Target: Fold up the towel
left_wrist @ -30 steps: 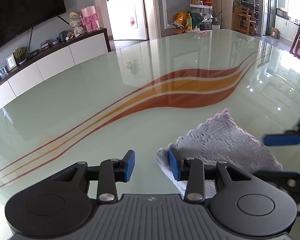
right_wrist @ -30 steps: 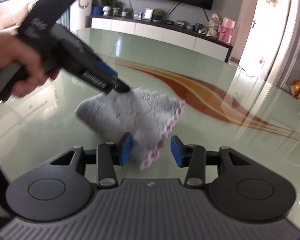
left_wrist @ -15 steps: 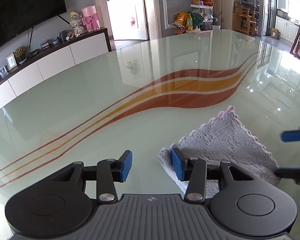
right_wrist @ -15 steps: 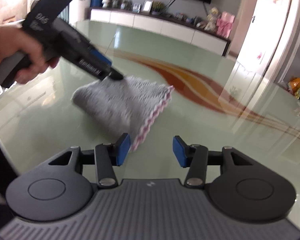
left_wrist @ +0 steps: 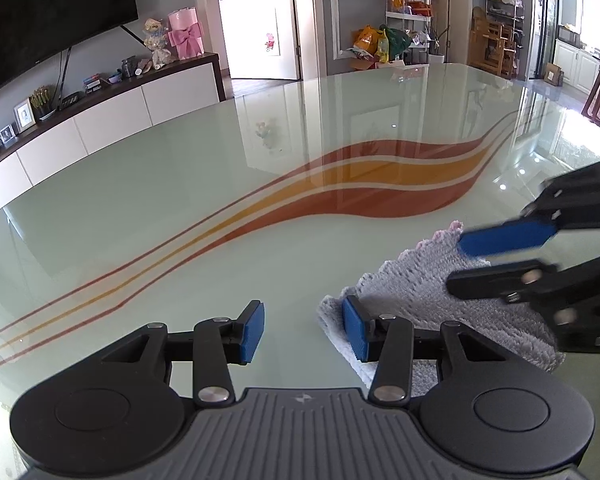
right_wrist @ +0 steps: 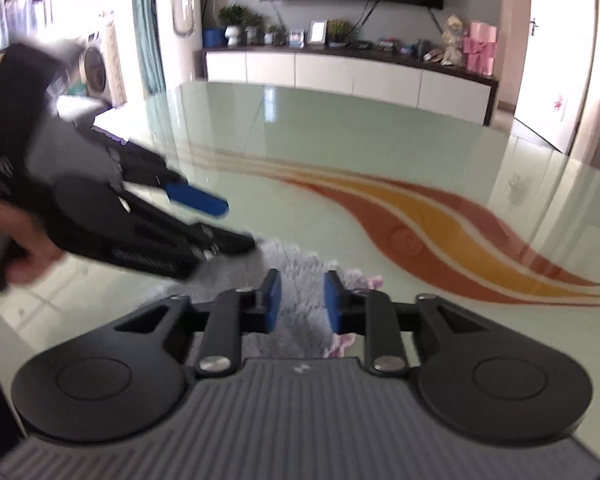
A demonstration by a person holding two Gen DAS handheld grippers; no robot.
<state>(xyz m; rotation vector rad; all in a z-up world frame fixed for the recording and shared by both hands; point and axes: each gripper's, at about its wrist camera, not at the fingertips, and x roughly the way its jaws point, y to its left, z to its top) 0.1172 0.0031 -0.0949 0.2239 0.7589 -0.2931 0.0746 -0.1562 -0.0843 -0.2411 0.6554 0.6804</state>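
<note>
A: Towel (left_wrist: 440,300) first: grey, pink scalloped trim, lying in a loose bunched heap on the table (left_wrist: 220,208), toward its near edge and well short of the orange stripe (left_wrist: 380,184) that sweeps across the glass.

B: And the claws?

A: The right gripper (right_wrist: 299,300) has come over the trimmed corner and its jaws are closing, with towel pile between the pads. I can't see the pads pressing the cloth yet (the view is blurred), so I wouldn't call it a grip. The left gripper (left_wrist: 303,332) stands about half open and holds nothing; its right pad sits against the towel's left edge, and bare glass shows between the pads.

B: So what goes wrong from here?

A: My guess: the right pads close on only the top layer, or on the fluffy pile alone. Then a lift would peel one ply and leave the heap crooked. The glass looks slick too, so a pull could drag the whole towel rather than fold it, since the left claw pins nothing.

B: Collision?

A: Possible. In the left view the right claw's fingers (left_wrist: 504,236) lie close over the same cloth, so the two tools could knock together if both move in.
</note>
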